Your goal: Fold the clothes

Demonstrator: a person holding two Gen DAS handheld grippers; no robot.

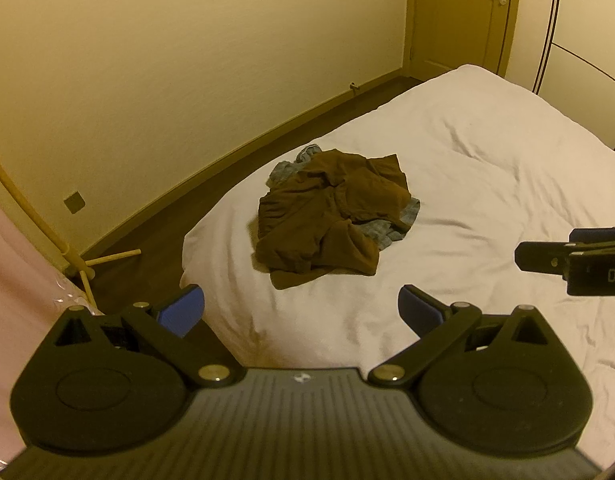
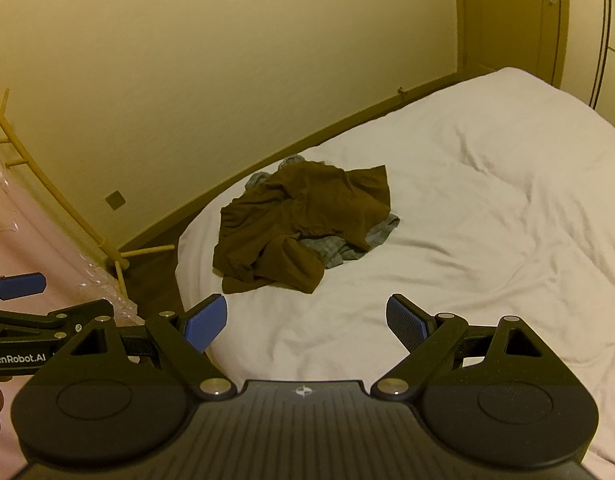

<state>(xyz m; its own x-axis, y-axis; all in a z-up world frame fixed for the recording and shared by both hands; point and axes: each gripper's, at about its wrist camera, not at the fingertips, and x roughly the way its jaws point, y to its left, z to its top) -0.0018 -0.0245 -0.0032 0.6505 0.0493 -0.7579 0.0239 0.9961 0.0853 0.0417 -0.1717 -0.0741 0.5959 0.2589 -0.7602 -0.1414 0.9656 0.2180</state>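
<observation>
A crumpled brown garment (image 1: 327, 212) (image 2: 291, 220) lies in a heap near the left edge of the white bed (image 1: 487, 184) (image 2: 487, 208). A grey-blue checked garment (image 1: 383, 232) (image 2: 343, 250) pokes out from under it. My left gripper (image 1: 301, 312) hovers open above the bed's near corner, short of the heap, with nothing between its blue pads. My right gripper (image 2: 306, 322) is also open and empty, a little further right and likewise short of the clothes. Each gripper shows at the edge of the other's view.
A strip of dark floor (image 1: 155, 240) runs between the bed and the cream wall (image 1: 187, 80). A wooden rack (image 2: 119, 256) with a pink plastic-covered item (image 2: 35, 232) stands at the left. A door (image 1: 467, 16) and wardrobe panels (image 1: 587, 40) are beyond the bed.
</observation>
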